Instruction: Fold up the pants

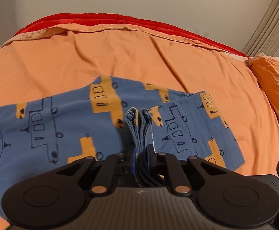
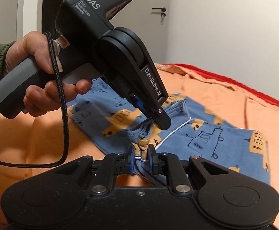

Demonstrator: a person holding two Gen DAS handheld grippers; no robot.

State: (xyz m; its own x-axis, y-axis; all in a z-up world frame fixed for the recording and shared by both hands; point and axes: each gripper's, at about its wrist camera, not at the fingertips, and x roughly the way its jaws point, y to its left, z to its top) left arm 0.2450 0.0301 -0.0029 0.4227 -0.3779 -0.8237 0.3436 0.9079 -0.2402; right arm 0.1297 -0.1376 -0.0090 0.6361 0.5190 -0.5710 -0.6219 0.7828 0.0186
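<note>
Blue pants [image 1: 62, 126] with orange and outlined vehicle prints lie partly folded on the orange bed sheet [image 1: 139, 57]. My left gripper [image 1: 139, 153] is shut on a bunched edge of the pants, several layers standing up between its fingers. My right gripper [image 2: 141, 157] is shut on another bunch of the same pants [image 2: 216, 140], close beside the left one. The left gripper [image 2: 159, 118], held by a hand, shows in the right wrist view just above and behind my right gripper's grip point.
An orange pillow [image 1: 273, 80] lies at the bed's right side. A red blanket [image 1: 101, 20] runs along the far edge by the wall. A black cable [image 2: 62, 115] hangs from the left gripper. A door with a handle [image 2: 159, 9] stands behind.
</note>
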